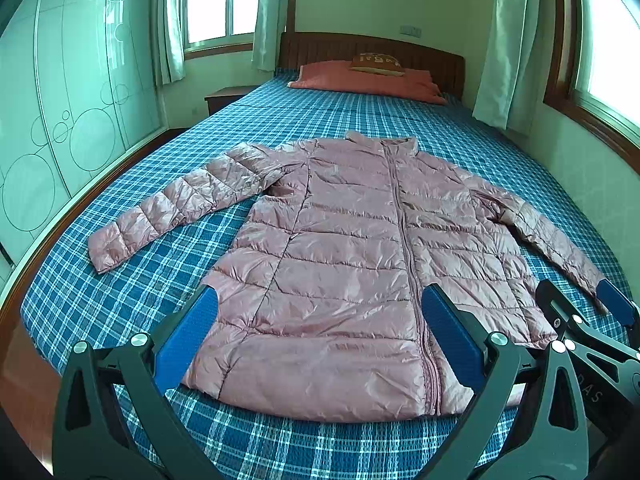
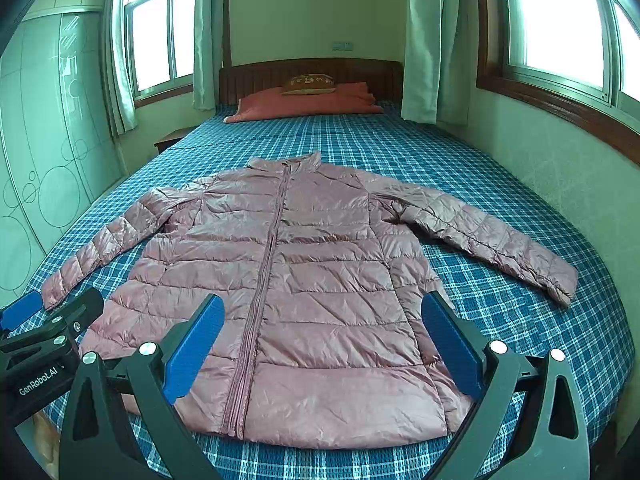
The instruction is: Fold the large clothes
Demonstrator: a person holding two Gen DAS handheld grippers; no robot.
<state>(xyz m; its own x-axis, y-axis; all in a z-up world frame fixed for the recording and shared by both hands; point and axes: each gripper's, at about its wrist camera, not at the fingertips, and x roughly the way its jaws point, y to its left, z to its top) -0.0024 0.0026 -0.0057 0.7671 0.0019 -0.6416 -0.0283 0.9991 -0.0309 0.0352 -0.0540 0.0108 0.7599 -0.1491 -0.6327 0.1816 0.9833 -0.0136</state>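
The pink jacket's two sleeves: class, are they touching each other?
Apart. The right wrist view shows the left sleeve and the right sleeve spread out to opposite sides of the pink jacket, with its body and the plaid bedsheet between them.

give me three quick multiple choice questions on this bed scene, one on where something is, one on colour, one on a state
1. Where does the orange pillow lie?
A. at the headboard end of the bed
B. on the jacket
C. on the floor

2. What colour is the puffer jacket?
A. black
B. dusty pink
C. yellow

3. How does the jacket's zip stand?
A. fully open
B. closed along the front
C. torn off

Answers:
1 A, the pillow rests against the wooden headboard, far beyond the jacket.
2 B, its shiny quilted fabric is pink against the blue plaid sheet.
3 B, both front panels meet along the zip from hem to collar.

Both the left gripper and the right gripper hover open at the hem.
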